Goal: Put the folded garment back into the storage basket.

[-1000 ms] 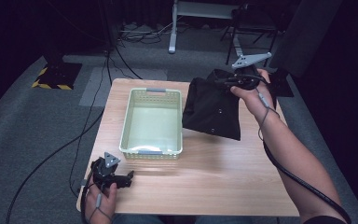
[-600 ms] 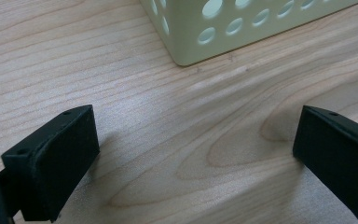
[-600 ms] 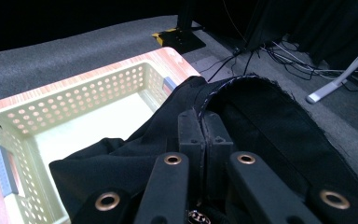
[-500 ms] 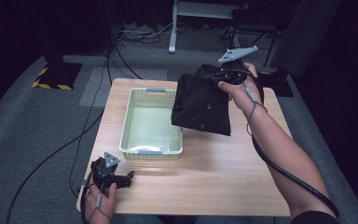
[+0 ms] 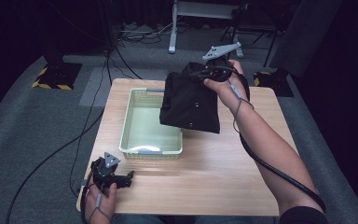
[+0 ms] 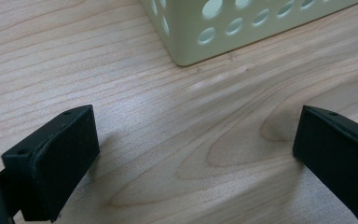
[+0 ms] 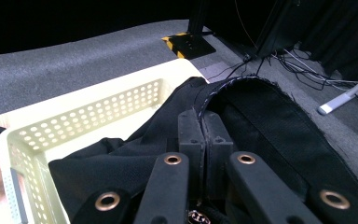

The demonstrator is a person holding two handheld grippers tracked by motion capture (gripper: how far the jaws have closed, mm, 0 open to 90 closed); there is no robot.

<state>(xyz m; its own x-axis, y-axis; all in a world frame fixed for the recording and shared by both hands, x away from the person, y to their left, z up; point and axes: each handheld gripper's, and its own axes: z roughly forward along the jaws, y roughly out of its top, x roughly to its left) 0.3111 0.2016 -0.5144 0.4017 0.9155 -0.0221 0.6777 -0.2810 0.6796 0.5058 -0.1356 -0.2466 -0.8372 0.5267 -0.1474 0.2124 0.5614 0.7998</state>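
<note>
- Right hand-held gripper (image 5: 204,74), held up over the far right part of the pale wooden worktop (image 5: 223,172), jaws pressed together on a fold of black woven cloth garment (image 5: 191,102).
- Seen from the right gripper view: right hand-held gripper (image 7: 204,140) clamped on the stitched hem of the black garment (image 7: 270,126), pads tight against each other with cloth between.
- Black garment hanging clear of the worktop from the grip, lower edge draped above the far right corner of the pale green perforated plastic basket (image 5: 142,135), partly overlapping its rim in the high view.
- From the right gripper view, a fold of the garment lying over the near wall of the basket (image 7: 88,116); touching or just above it, cannot tell.
- Basket standing upright at the middle left of the worktop, long side running away from the person.
- Left hand-held gripper (image 5: 114,177) low at the near left corner of the worktop, well apart from the garment, just near the basket's near corner.
- Left hand-held gripper (image 6: 196,154) with jaws wide apart, nothing but bare wood between them, basket corner (image 6: 200,42) ahead.
- Black cables (image 5: 74,144) trailing over the grey carpet floor (image 5: 28,140) left of the worktop.
</note>
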